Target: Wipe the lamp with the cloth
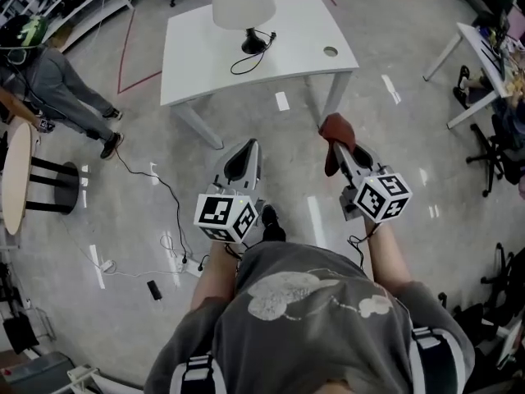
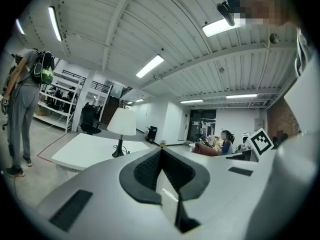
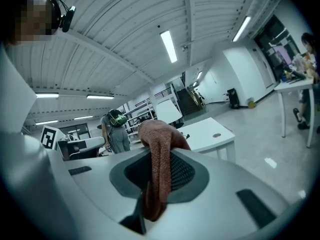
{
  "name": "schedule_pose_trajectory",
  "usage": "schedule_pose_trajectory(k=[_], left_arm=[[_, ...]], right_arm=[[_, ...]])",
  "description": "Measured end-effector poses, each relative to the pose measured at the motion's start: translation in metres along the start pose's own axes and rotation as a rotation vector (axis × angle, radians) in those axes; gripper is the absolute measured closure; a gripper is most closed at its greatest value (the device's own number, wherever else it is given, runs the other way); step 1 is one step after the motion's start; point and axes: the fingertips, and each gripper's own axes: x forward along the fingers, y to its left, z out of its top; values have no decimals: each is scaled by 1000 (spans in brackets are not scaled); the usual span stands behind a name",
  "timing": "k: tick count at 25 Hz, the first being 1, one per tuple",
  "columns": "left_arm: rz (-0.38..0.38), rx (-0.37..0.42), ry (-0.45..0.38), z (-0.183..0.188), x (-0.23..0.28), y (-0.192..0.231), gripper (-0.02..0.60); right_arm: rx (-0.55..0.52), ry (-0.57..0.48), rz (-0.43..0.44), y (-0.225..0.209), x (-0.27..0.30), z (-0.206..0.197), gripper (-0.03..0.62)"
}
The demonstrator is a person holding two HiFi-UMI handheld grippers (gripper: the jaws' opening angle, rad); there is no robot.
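Lamp [image 1: 244,5]: white shade, dark base, trailing cord. Stands upright toward the far side of the white desk [image 1: 303,52], untouched.

Cloth [image 3: 156,134]: reddish-brown, bunched. Sits clamped between the jaws of the right gripper [image 1: 339,144], one fold above the tips, the remainder drooping below (loose fabric exposed, presumably as the wiping face).

Left gripper [image 2: 161,156]: jaws together on nothing. Rides level beside the right, likely spare for steadying the lamp.

Position of both: over the floor [image 1: 164,162], well apart from the desk, aimed lampward.

Wiping: not yet begun; approach to the desk needed first.

Bystander [image 1: 57,84]: far left, near a round table [image 1: 15,179]; activity too small to tell.
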Motion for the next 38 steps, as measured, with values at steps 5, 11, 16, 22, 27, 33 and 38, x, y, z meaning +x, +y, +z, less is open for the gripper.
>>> schedule_pose_trajectory(k=[5, 11, 16, 22, 27, 33, 38], left_arm=[[-8, -3, -25, 24, 28, 45, 575], [-4, -14, -39, 40, 42, 99, 575], [-5, -30, -34, 47, 54, 142, 575], [9, -39, -33, 54, 60, 178, 575], [10, -39, -8, 46, 81, 183, 575], [52, -44, 9, 46, 108, 199, 575], [98, -38, -1, 57, 145, 215, 575]], right_arm=[[-12, -17, 15, 10, 61, 28, 536], [-35, -5, 44, 35, 123, 39, 536], [-34, 12, 48, 47, 166, 39, 536], [-38, 39, 68, 68, 197, 32, 536], [-19, 53, 68, 52, 215, 34, 536], [9, 64, 93, 32, 248, 43, 537], [-1, 67, 146, 18, 284, 65, 536]])
